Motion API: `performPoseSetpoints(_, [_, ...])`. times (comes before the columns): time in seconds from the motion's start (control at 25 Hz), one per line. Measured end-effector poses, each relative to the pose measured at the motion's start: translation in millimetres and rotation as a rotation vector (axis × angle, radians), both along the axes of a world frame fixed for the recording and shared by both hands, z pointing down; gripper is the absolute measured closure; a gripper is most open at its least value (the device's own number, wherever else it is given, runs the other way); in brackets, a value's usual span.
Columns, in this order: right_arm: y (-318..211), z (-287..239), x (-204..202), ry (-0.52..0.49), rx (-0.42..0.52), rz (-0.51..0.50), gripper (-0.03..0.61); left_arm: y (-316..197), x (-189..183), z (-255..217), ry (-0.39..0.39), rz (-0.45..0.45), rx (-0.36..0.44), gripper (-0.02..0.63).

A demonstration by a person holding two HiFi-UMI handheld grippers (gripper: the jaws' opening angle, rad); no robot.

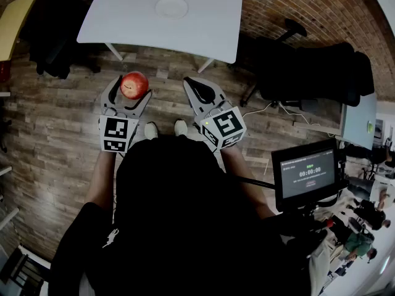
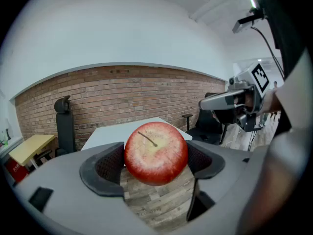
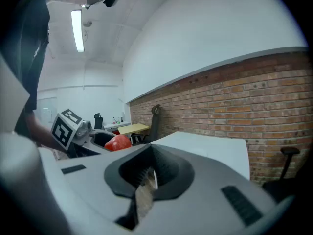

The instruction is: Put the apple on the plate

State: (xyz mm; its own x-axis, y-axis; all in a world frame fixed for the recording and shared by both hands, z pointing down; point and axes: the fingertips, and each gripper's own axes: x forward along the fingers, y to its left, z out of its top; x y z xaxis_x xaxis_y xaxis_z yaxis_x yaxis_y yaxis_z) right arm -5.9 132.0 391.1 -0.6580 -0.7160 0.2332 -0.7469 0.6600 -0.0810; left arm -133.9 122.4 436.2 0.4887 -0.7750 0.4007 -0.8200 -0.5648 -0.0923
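**apple clamped in mid-air, short of the plate**

shows the apple (image 1: 134, 84) pinched in the left hand-held gripper (image 1: 132, 87), both pads pressed against its widest part, stem end turned up and back toward the holder. spread wide purely because of the girth of the fruit, with no slack visible on either side in the left gripper view. hangs above the wooden floor (image 1: 55, 122), in front of the person's body and short of the near edge of the desk (image 1: 210, 23). gripped around the middle rather than near the top or bottom, probably to stop a round, smooth fruit from squirting out under pressure.

shows the right hand-held gripper (image 1: 196, 89) just beside the left, pads together on nothing, with only a thin slit of floor visible below the meeting point in the right gripper view. closed and set off to one side, presumably as the idle partner in a one-handed job, clear of the path to the desk.

places the plate (image 1: 171, 7), white on white, toward the far middle of the desk, bare and well apart from the fruit.

judged stage: transport, with the grasp made and the delivery not yet done. calls next for a forward reach over the desk edge, a descent to just above the middle of the plate, and a gentle release, low and centred, to guard against a roll off the shallow rim.
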Motion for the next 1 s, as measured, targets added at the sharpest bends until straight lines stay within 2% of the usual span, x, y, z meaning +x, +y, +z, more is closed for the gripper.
performPoseSetpoints(0.12, [6.2, 5.9, 14.2, -0.005, -0.017, 0.021, 0.575, 7.0, 15.5, 0.6, 0.020, 0.001, -0.006, 0.218])
performPoseSetpoints(0.28, [12.1, 11.6, 22.3, -0.011, -0.026, 0.025, 0.575, 14.8, 27.7, 9.1, 0.008, 0.017, -0.017, 0.218])
performPoseSetpoints(0.64, [0.6, 9.4, 31.1, -0.067, -0.034, 0.076, 0.575, 1.5, 26.8, -0.3, 0.016, 0.029, 0.009, 0.218])
performPoseSetpoints(1.0, [-1.9, 13.1, 33.1, -0.040, -0.047, 0.097, 0.575, -6.7, 33.4, 1.1, 0.028, 0.077, 0.005, 0.218])
